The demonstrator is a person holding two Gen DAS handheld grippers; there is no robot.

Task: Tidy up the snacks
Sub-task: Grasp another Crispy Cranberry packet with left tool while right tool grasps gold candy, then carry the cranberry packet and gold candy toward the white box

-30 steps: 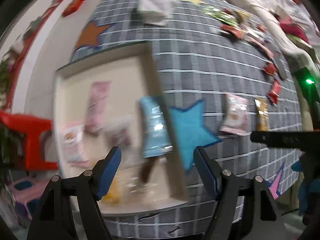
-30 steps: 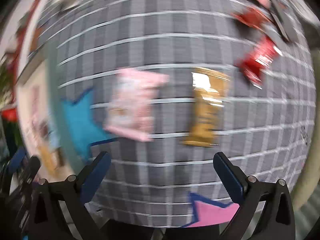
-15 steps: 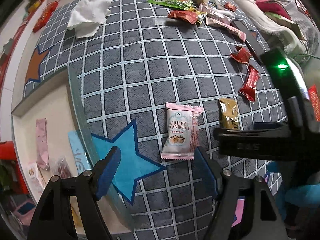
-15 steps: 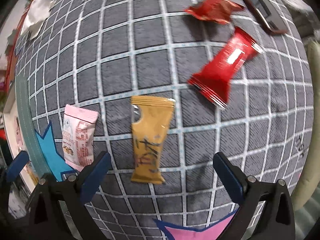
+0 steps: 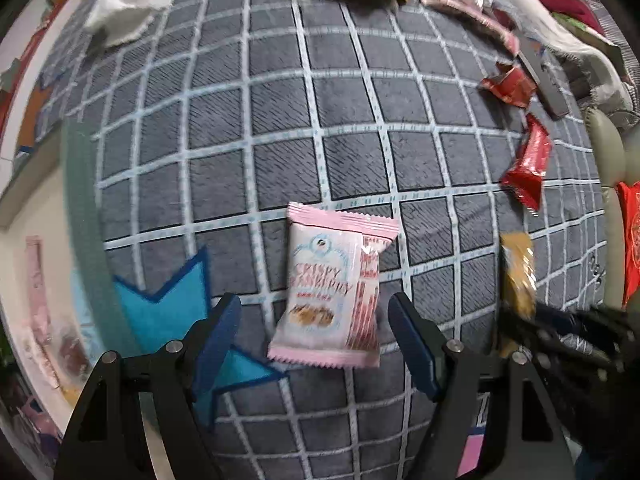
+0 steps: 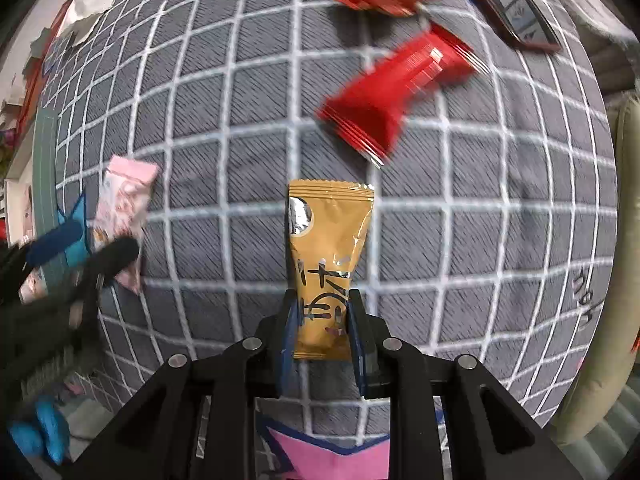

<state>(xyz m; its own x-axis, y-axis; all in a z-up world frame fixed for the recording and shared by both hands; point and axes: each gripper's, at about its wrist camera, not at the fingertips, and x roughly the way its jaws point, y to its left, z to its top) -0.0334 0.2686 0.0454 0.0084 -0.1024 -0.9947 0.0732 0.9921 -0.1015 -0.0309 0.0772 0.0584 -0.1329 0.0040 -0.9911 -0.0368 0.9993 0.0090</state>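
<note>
While the right gripper (image 6: 322, 320) clenches the gold foil snack packet (image 6: 326, 264) at frame centre, centre the spread left gripper (image 5: 314, 336) over the pink crinkle-edged cranberry packet (image 5: 332, 288) before squeezing.

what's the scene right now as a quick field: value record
surface: grey checked cloth
left gripper: open, fingers either side of pink packet
right gripper: shut on gold packet
loose snacks: red packet beyond the gold one
tray: at left edge, holds packets, blurred
cloth patches: blue star, pink star
</note>
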